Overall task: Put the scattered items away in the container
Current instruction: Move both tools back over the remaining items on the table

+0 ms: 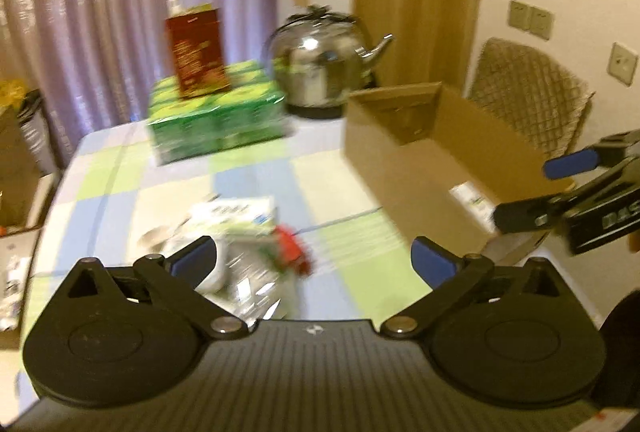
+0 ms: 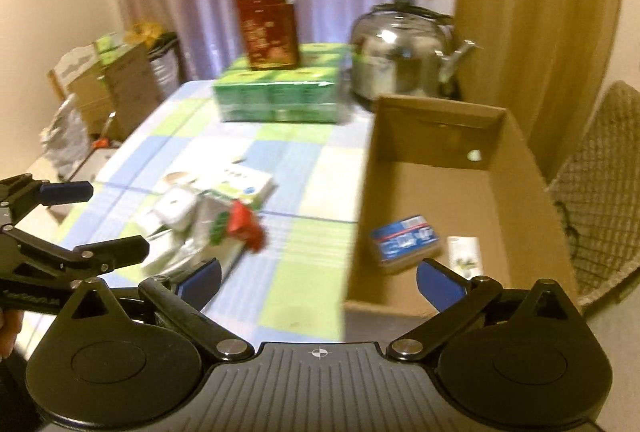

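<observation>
A checked blue-and-green tablecloth [image 1: 120, 175] lies below my left gripper [image 1: 314, 260], fingers spread wide over the blurred pile of white packets [image 1: 240, 232]. From my right gripper [image 2: 318, 280], also spread and empty, the open brown cardboard box [image 2: 448, 119] at the table's right edge holds a blue packet [image 2: 404, 238], lying crosswise, and a white carton [image 2: 466, 254].

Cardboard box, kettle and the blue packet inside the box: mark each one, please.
cardboard box [image 2: 436, 129], right wrist view, inner face of the far wall.
kettle [image 2: 394, 49], right wrist view, shiny steel body.
blue packet [image 2: 404, 238], right wrist view, printed top face.
</observation>
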A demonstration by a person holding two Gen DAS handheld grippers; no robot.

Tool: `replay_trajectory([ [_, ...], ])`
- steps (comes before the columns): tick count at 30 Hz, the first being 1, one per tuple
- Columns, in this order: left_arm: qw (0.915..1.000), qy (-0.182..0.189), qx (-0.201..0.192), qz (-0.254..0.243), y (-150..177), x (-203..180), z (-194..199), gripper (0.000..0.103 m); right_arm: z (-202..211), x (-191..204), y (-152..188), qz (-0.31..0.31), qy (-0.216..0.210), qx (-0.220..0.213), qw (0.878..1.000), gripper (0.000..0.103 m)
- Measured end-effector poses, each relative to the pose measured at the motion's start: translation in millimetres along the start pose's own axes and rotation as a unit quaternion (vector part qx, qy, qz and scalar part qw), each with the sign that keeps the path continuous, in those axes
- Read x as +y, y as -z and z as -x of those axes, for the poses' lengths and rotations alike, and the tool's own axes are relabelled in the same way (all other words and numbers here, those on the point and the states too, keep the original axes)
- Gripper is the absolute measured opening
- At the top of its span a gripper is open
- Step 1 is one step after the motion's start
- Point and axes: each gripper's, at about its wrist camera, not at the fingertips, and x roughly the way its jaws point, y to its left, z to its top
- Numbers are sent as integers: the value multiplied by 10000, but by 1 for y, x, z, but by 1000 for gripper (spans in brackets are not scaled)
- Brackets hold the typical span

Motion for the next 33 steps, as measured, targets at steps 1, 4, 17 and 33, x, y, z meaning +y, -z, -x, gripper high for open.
replay_trajectory([
  [1, 9999, -68, 49, 65, 7, 8, 4, 102, -1, 8, 3, 44, -70, 18, 10000, 101],
  [4, 9991, -276, 148, 299, 30, 33, 17, 102, -9, 31, 15, 159, -221, 111, 9996, 101],
  [17, 9940, -550, 549, 773, 87, 95, 25, 102, -54, 86, 58, 721, -639, 479, 9942, 101],
  [33, 9958, -263, 746, 458, 94, 114, -19, 102, -113, 110, 71, 1668, -774, 581, 9812, 60],
])
